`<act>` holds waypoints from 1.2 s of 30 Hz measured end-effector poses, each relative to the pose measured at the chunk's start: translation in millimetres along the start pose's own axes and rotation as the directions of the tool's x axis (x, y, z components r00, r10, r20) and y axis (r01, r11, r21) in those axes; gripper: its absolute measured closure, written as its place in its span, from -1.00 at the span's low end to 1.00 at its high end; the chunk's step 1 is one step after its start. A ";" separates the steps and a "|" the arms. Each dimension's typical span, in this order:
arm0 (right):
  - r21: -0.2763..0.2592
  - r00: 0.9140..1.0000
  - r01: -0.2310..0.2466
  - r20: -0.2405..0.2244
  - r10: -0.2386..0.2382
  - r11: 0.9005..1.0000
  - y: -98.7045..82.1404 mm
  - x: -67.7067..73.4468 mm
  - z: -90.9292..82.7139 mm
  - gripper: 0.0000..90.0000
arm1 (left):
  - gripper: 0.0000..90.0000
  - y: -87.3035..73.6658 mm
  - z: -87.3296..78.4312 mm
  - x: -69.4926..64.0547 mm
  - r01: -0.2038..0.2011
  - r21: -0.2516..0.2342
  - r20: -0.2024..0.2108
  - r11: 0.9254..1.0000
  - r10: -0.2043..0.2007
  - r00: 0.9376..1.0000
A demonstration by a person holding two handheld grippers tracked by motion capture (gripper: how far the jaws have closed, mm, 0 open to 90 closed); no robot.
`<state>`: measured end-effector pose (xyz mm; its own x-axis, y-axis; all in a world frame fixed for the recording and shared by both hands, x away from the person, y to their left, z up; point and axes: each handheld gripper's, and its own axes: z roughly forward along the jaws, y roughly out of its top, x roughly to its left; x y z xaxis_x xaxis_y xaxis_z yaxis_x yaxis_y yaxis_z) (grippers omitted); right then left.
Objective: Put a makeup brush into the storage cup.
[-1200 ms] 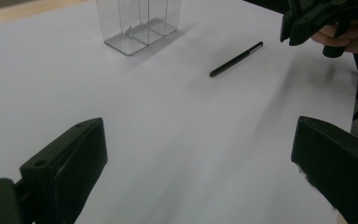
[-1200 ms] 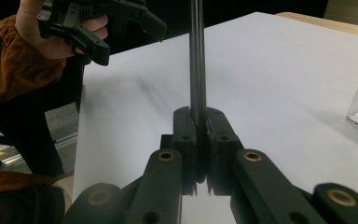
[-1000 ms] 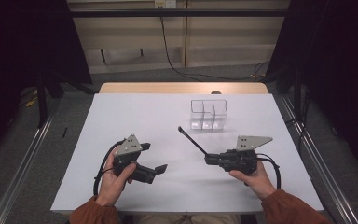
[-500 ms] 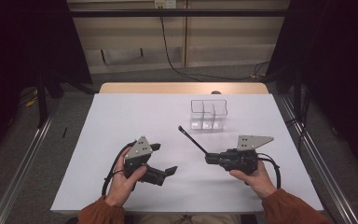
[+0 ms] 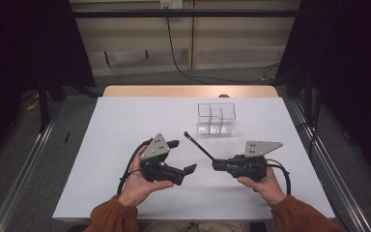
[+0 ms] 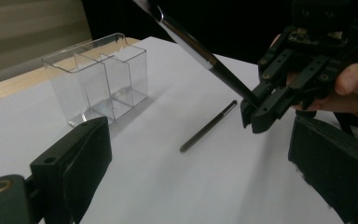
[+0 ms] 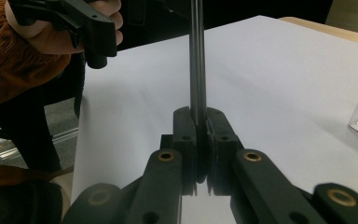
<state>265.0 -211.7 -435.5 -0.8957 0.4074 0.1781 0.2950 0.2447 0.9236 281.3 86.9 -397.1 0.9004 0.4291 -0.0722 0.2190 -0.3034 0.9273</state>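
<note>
While the right gripper (image 5: 216,165) pinches 1 dark rod (image 5: 199,147) slanting up above the tabletop (image 5: 125,121), the left gripper (image 5: 182,156) stands spread just beside it.

Rust corduroy sleeves (image 5: 110,217); 2 black grippers with grey triangular plates (image 5: 155,146), brass screws.

High view looks down from above the table (image 5: 125,145) — both gripper views sit low, close, sharing the clear divided box (image 6: 98,74).
</note>
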 end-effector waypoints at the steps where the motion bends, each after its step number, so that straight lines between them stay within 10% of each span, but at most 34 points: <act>1: 0.002 1.000 0.002 0.001 -0.002 1.000 0.0 0.2 0.1 0.87 | -0.86 1.7 1.3 0.1 0.002 -0.001 -0.001 1.000 -0.002 1.000; 36: 0.009 0.999 0.036 -0.013 -0.036 0.999 -1.0 3.9 4.2 0.87 | 0.51 15.5 9.5 3.7 0.109 -0.077 0.121 0.991 -0.099 0.988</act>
<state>262.6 -206.7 -437.1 -0.9099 0.3870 0.1492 0.2656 0.2672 0.9263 291.6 75.7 -386.5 0.9131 0.3507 -0.2078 0.2862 -0.1886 0.9394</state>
